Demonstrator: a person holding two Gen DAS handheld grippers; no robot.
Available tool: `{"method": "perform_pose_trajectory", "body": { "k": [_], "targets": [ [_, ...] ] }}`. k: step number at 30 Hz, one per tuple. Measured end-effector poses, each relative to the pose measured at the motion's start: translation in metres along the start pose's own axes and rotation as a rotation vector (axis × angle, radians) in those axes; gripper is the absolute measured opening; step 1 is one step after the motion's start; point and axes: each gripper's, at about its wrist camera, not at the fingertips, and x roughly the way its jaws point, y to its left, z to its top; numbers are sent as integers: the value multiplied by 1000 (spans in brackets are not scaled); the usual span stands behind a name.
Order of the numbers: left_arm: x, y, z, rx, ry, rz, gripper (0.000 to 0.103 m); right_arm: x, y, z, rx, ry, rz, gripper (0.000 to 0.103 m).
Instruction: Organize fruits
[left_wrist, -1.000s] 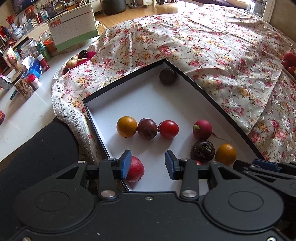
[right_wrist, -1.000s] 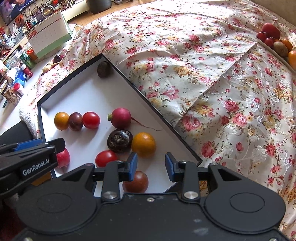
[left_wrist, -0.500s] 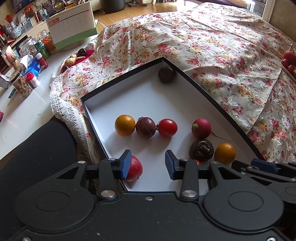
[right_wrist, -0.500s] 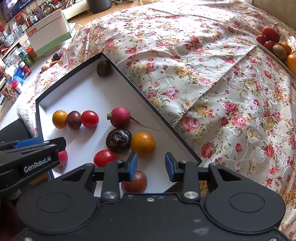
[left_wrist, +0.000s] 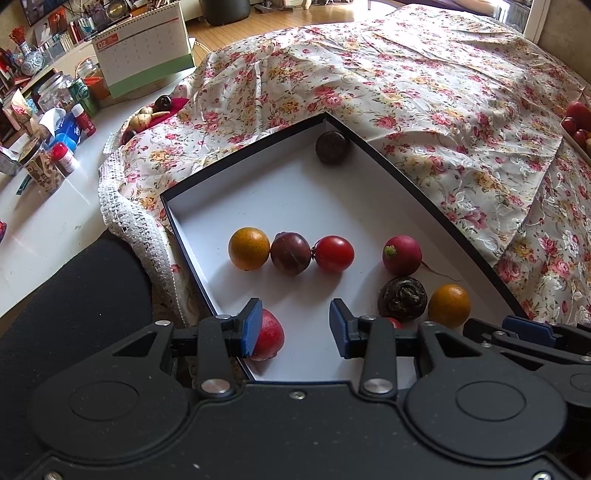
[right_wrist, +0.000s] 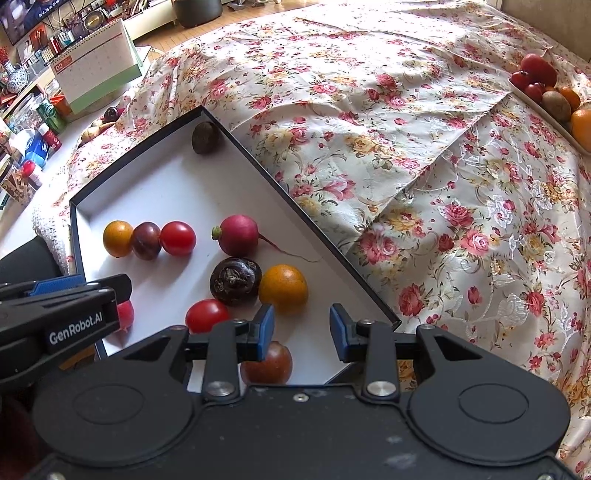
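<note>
Under the left wrist camera: left tool (left_wrist: 295, 328) poised over the near edge of the black-rimmed box (left_wrist: 424, 192), jaws parted and gripping nothing. Just beside its left pad, a pink-red fruit (left_wrist: 271, 334) against the box wall. Farther in, a touching row: orange fruit (left_wrist: 248, 248), dark plum (left_wrist: 290, 253), red tomato (left_wrist: 334, 253). To the right, a radish (left_wrist: 402, 254), a wrinkled black fruit (left_wrist: 402, 298) and a second orange fruit (left_wrist: 449, 305), close together. Alone in the far corner, a dark round fruit (left_wrist: 332, 147). Small, light and round all of it, likely to roll on the smooth white floor; tomato probably thin-skinned and easily bruised, so best squeezed gently across the widest part.

Under the right wrist camera: right tool (right_wrist: 302, 332) above the box's near corner, jaws narrowly parted and empty, nothing pressed between the pads. Below its left pad, a brownish tomato (right_wrist: 275, 363), partly hidden. Another red tomato (right_wrist: 205, 314) just left of it, touching the wrinkled black fruit. Radish probably firmer, its thin root no good for a hold. Far right on the flowered cloth (right_wrist: 369, 110), a tray (right_wrist: 532, 101) of more fruit.
</note>
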Motion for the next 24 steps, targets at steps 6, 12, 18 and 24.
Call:
{"method": "perform_pose_trajectory", "body": {
  "k": [6, 12, 18, 24],
  "targets": [
    [0, 1, 0, 0, -1, -1, 48, -1, 3, -1, -12, -5, 0, 37],
    [-1, 0, 1, 1, -2, -1, 48, -1, 3, -1, -14, -2, -2, 37],
    [-1, 0, 1, 1, -2, 0, 48, 0, 6, -2, -25, 0, 1, 37],
    [0, -3, 1, 12, -1, 9, 48, 1, 7, -4, -31, 4, 11, 37]
  ]
}}
